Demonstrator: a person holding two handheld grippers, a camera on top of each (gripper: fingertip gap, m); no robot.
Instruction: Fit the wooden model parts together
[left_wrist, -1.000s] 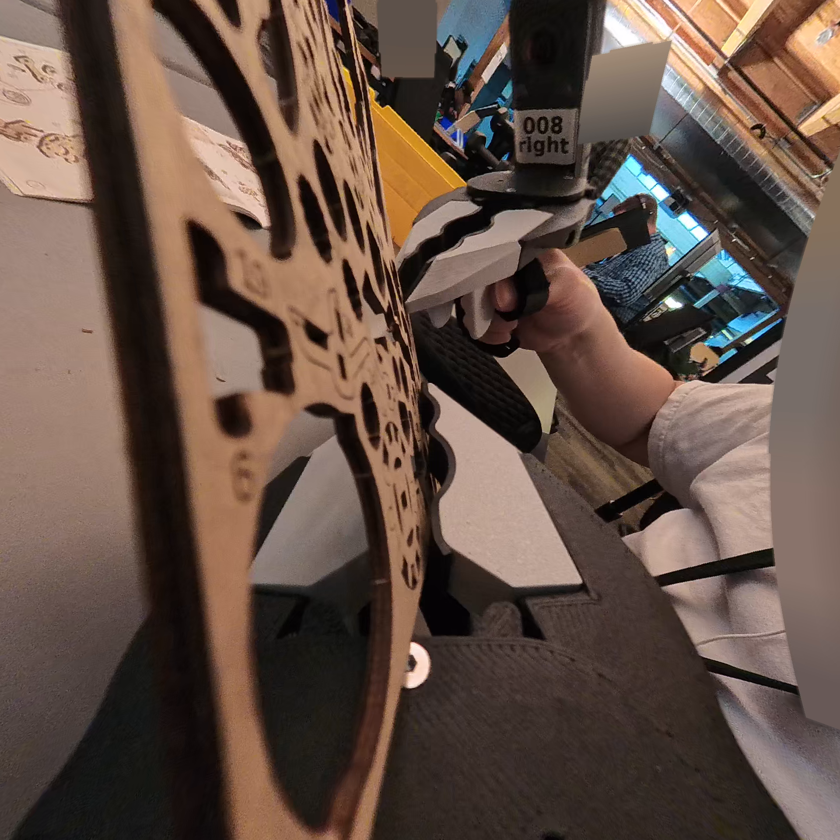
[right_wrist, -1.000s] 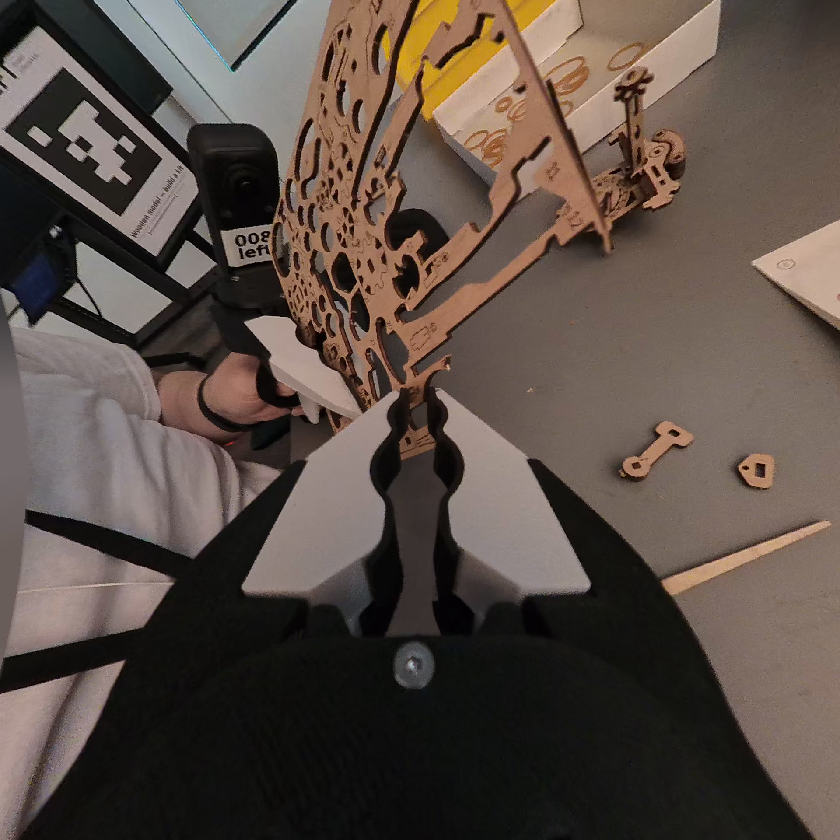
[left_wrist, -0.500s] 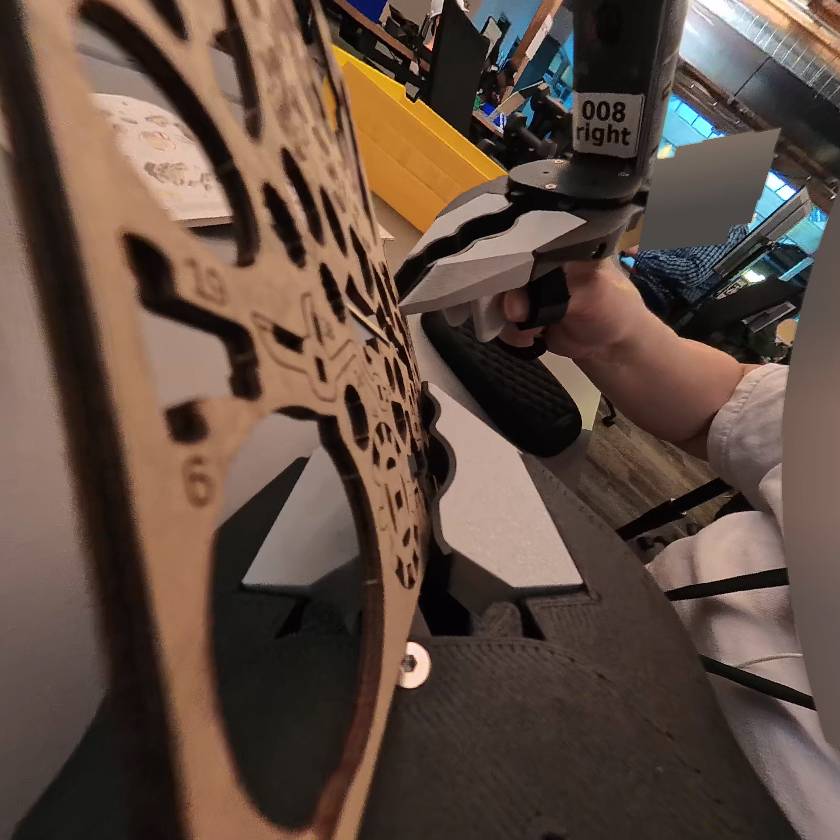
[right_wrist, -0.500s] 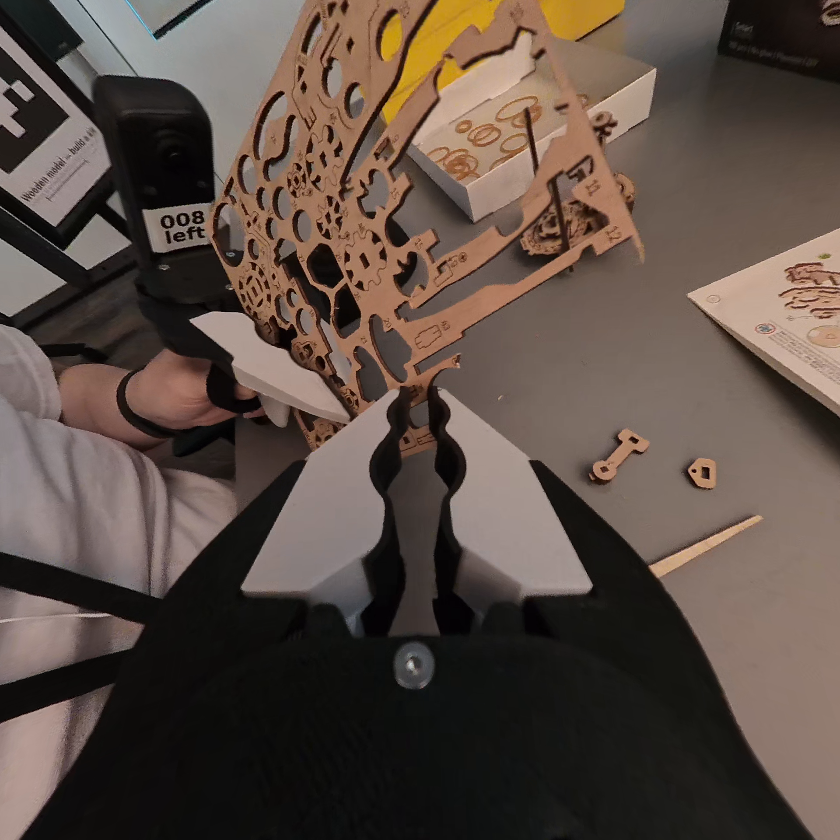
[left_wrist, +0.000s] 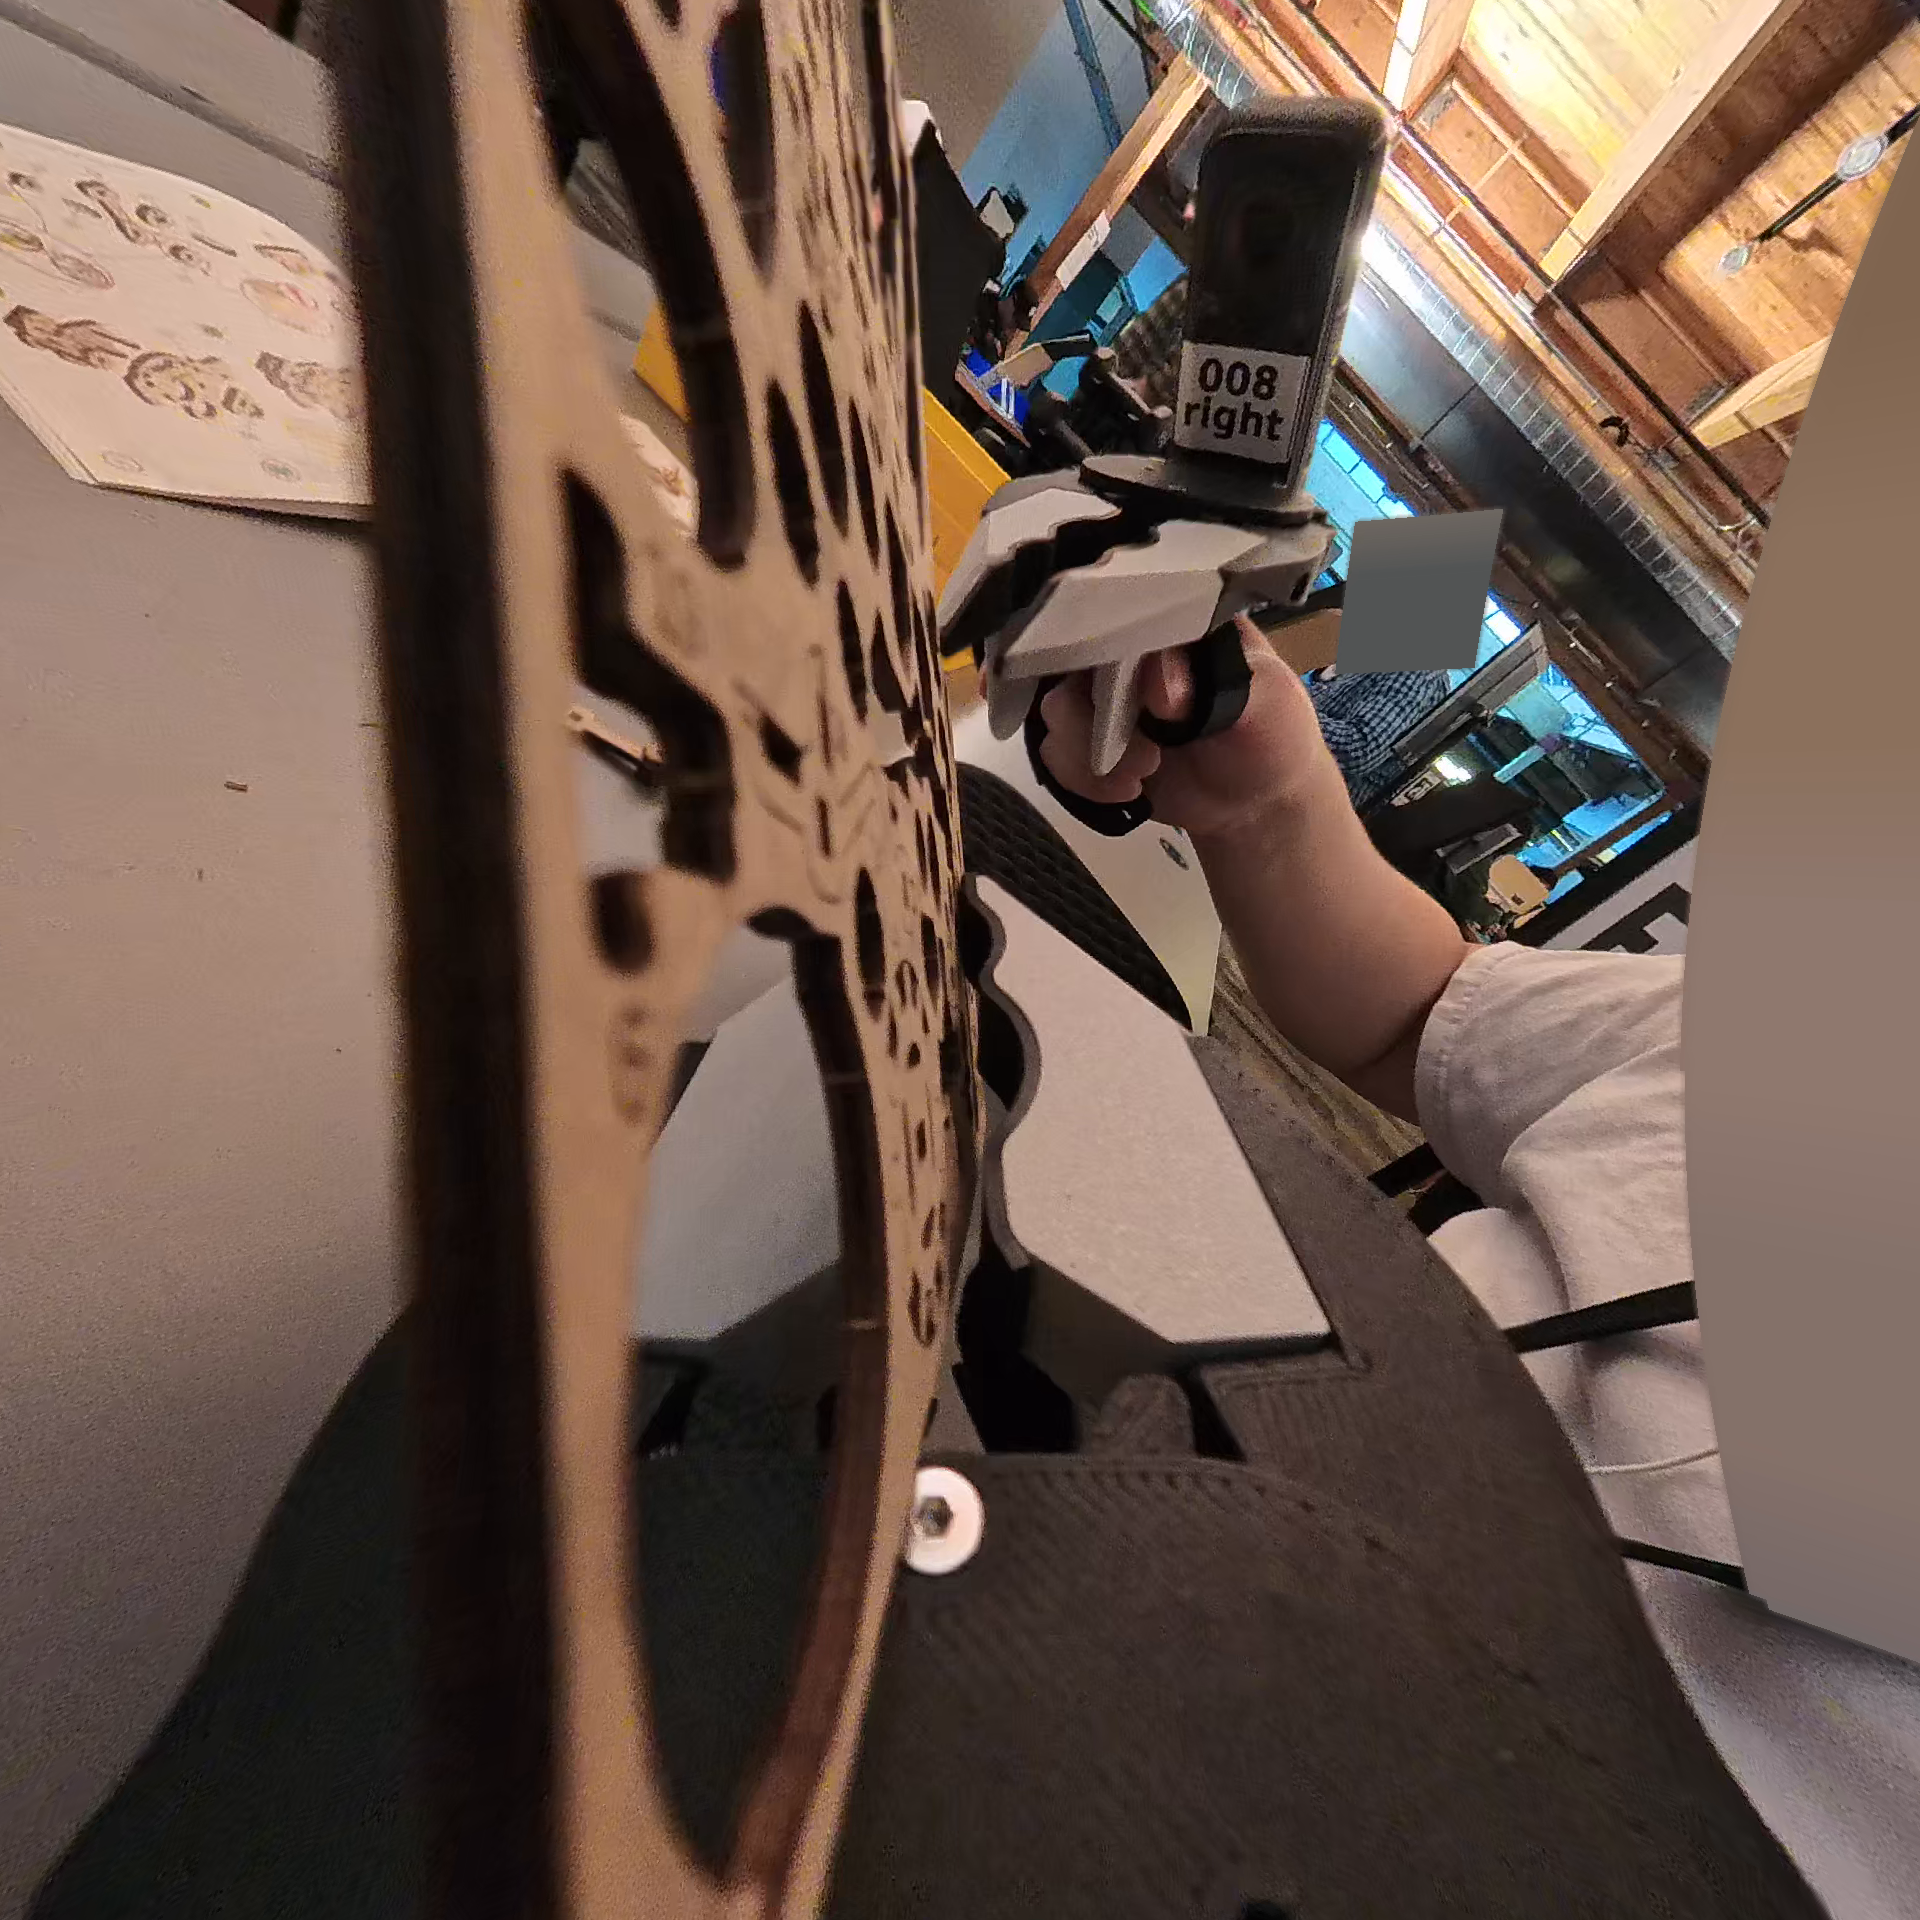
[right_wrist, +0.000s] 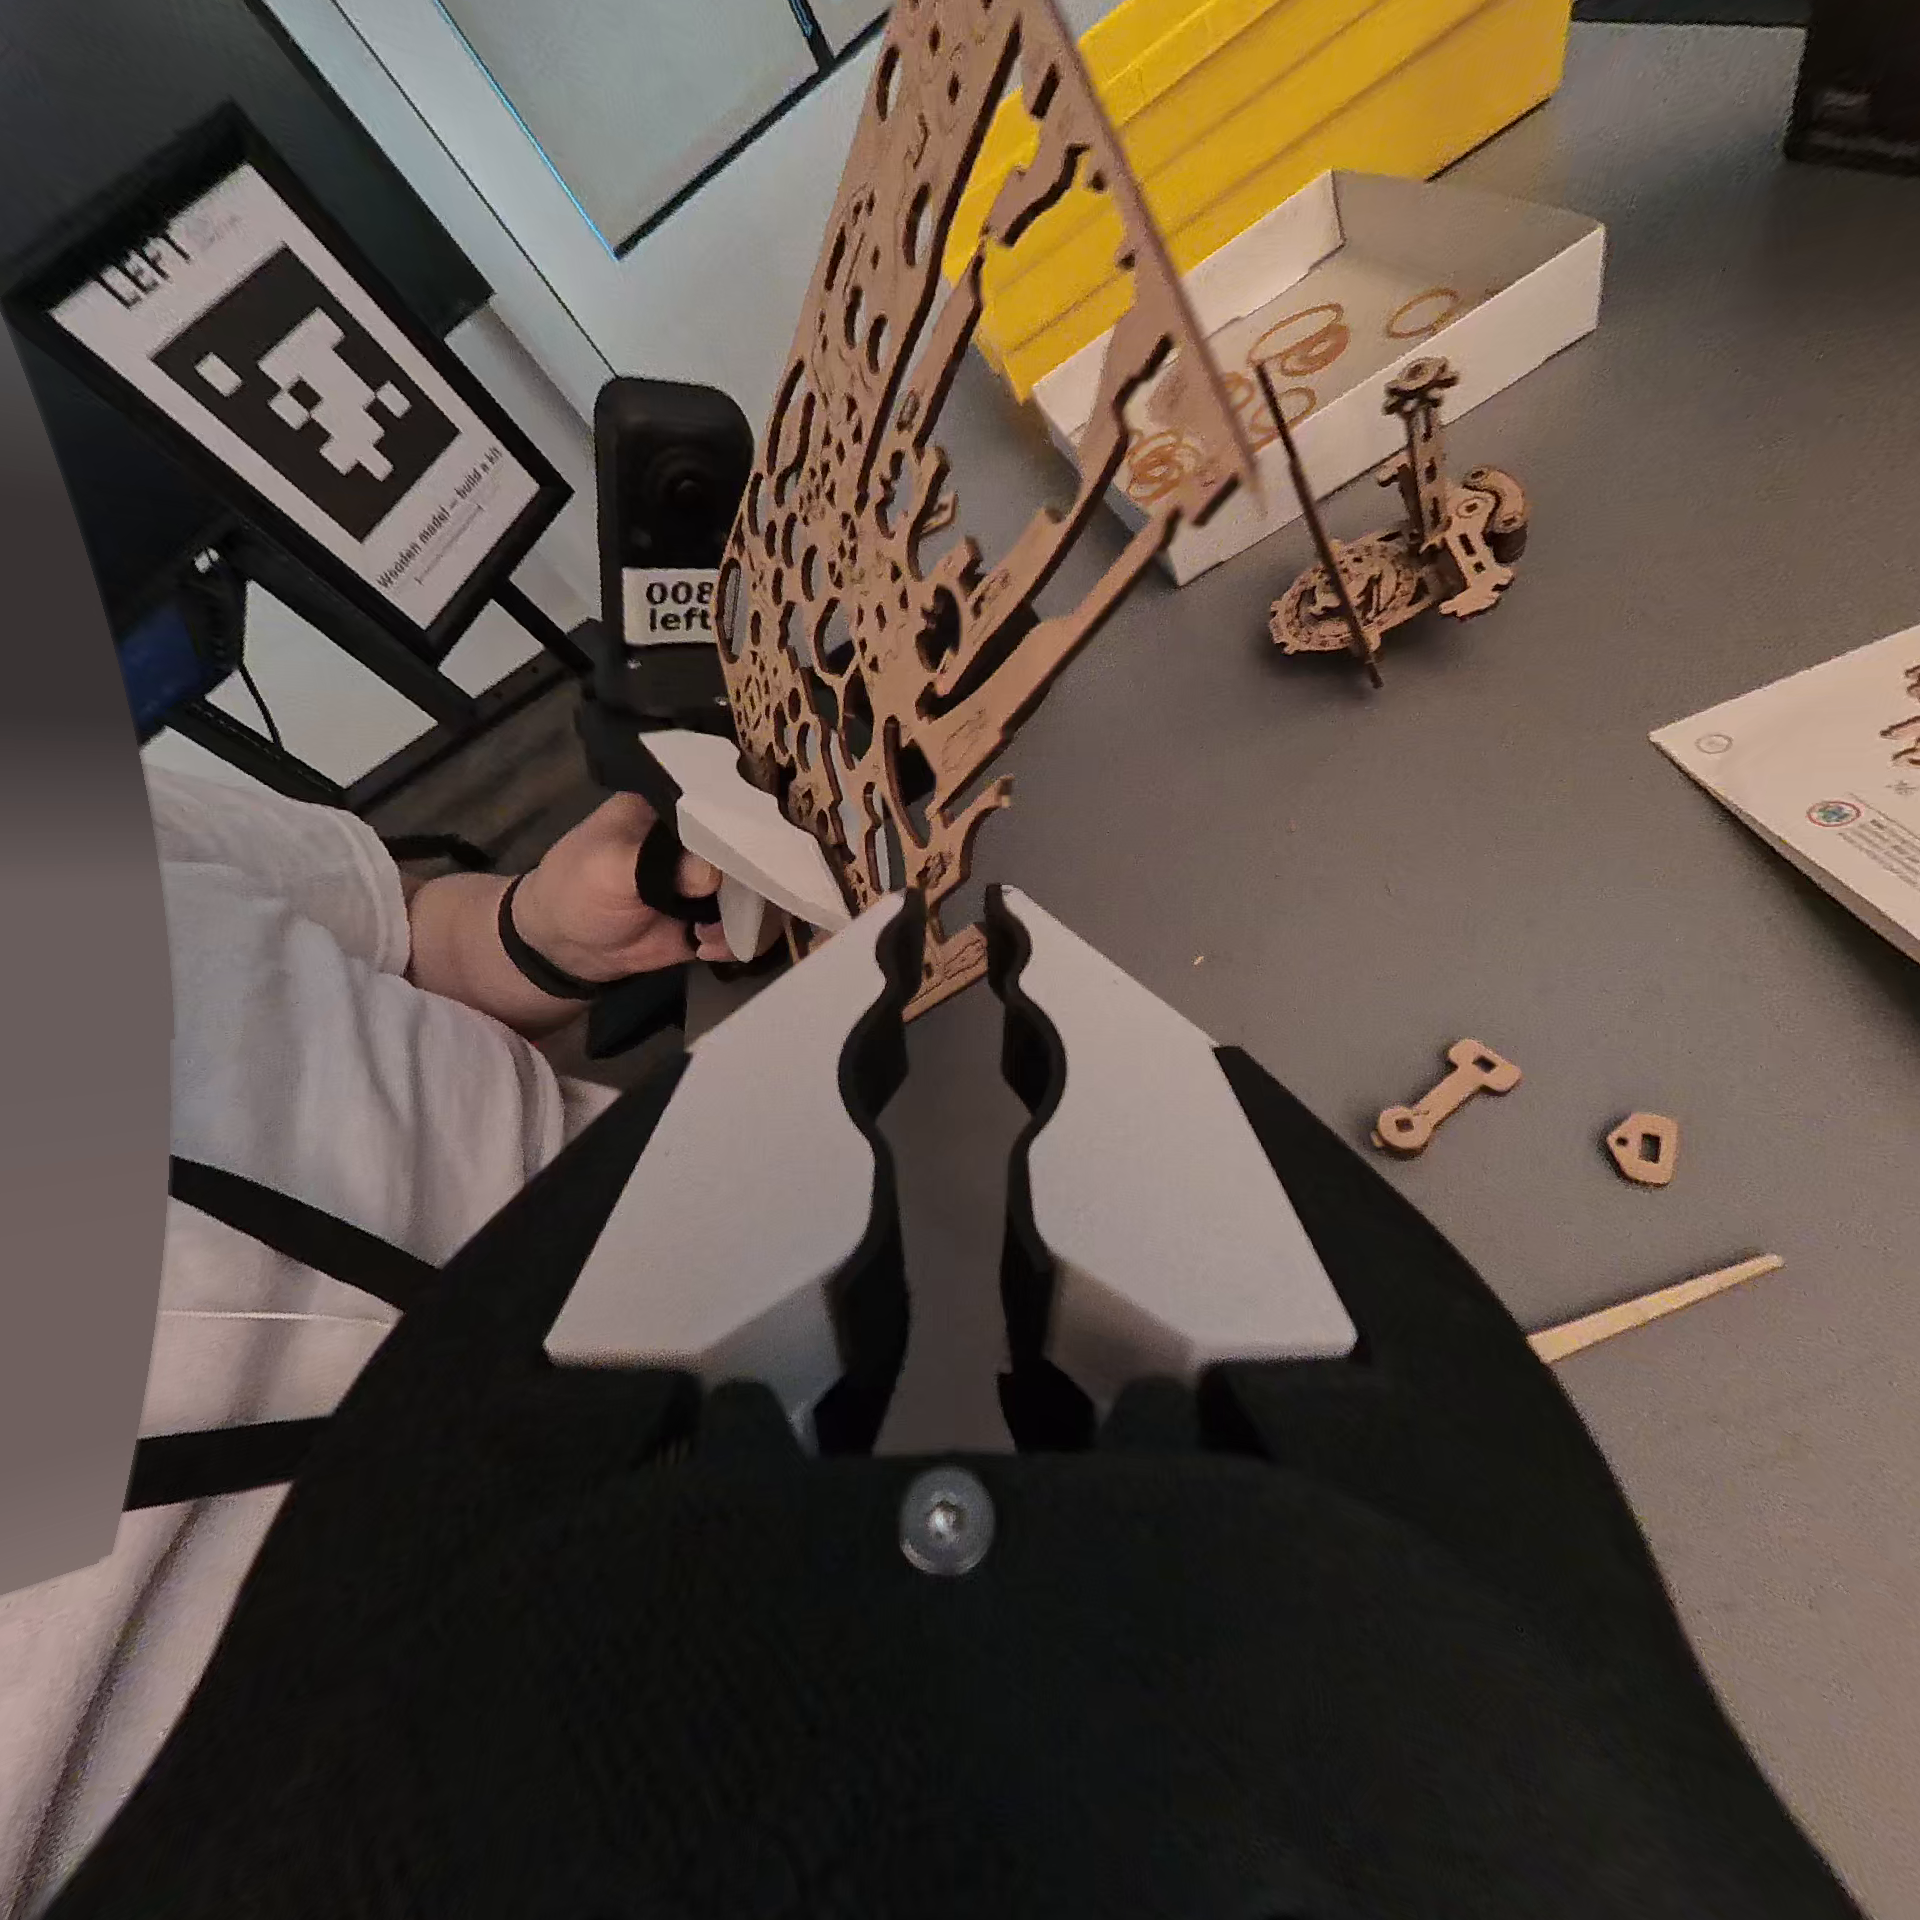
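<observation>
Now, at the far left, our left gripper (right_wrist: 790, 883) has its jaws clamped on the lower edge of the wooden parts sheet (right_wrist: 914, 540), which stands nearly upright above the grey bench (right_wrist: 1299, 883). Just to its right, our right gripper (right_wrist: 951, 904) has its jaws narrowly parted around a small tab at the sheet's bottom corner; whether they actually pinch it we cannot tell. Further right, the partly built wooden model (right_wrist: 1392, 561) stands on the bench before the white box (right_wrist: 1455, 312), well apart from the sheet. Nearer us lie two loose wooden pieces (right_wrist: 1444, 1112), a thin wooden stick (right_wrist: 1652, 1309), and at the far right an instruction sheet (right_wrist: 1808, 779). We judge the risk to be snapping: the sheet is thin and much cut away, so twisting the tab too sharply could crack the part or the frame, or send the freed piece flying off the bench.
</observation>
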